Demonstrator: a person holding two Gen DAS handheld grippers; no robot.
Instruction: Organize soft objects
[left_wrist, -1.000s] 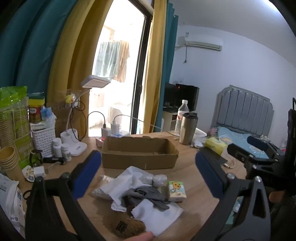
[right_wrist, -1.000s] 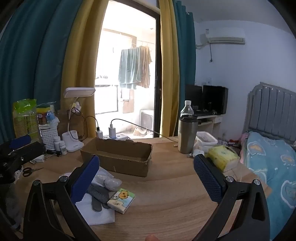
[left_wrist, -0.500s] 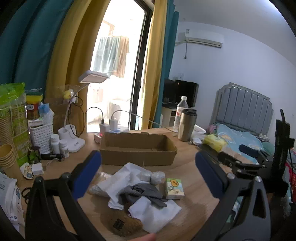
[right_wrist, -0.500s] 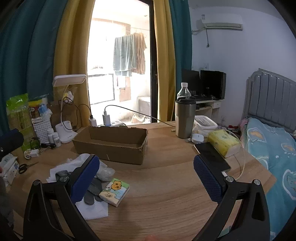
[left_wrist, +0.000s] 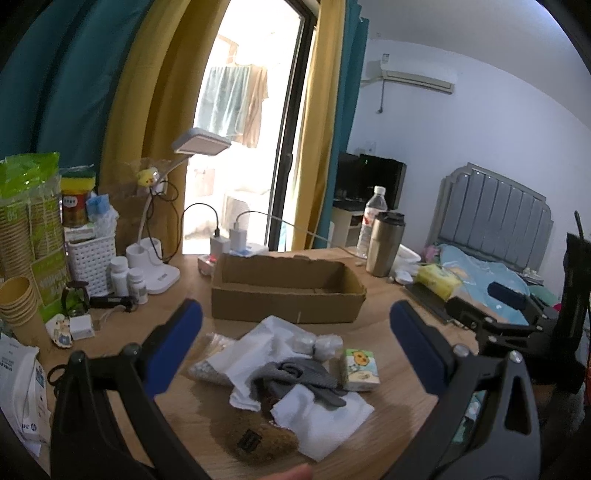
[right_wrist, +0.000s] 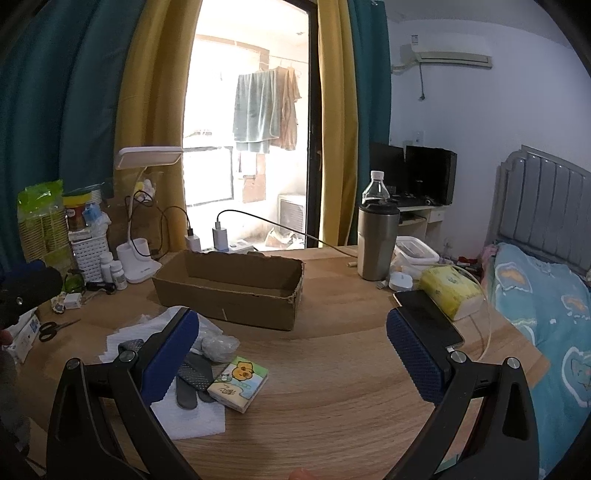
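Observation:
A pile of soft things lies on the wooden table in front of an empty cardboard box (left_wrist: 288, 291) (right_wrist: 232, 288): white cloths (left_wrist: 258, 347), a grey glove (left_wrist: 303, 376) (right_wrist: 192, 376), a brown fuzzy item (left_wrist: 255, 439), a bag of cotton pads (left_wrist: 317, 343) (right_wrist: 218, 345) and a small tissue pack with a cartoon print (left_wrist: 360, 371) (right_wrist: 238, 382). My left gripper (left_wrist: 295, 354) is open and empty above the pile. My right gripper (right_wrist: 291, 358) is open and empty, to the right of the pile; it also shows in the left wrist view (left_wrist: 506, 314).
A steel tumbler (right_wrist: 376, 243), water bottle (right_wrist: 375, 190), yellow tissue pack (right_wrist: 452, 291) and phone (right_wrist: 428, 315) sit at the right. A desk lamp (left_wrist: 159, 266), white basket (left_wrist: 90, 258), pill bottles (left_wrist: 127, 277), paper cups (left_wrist: 16, 302) and scissors (right_wrist: 53, 326) crowd the left.
Both grippers have risen and drawn back a little, so the table and pile sit lower in both views. Both stay open. Nothing on the table has moved.

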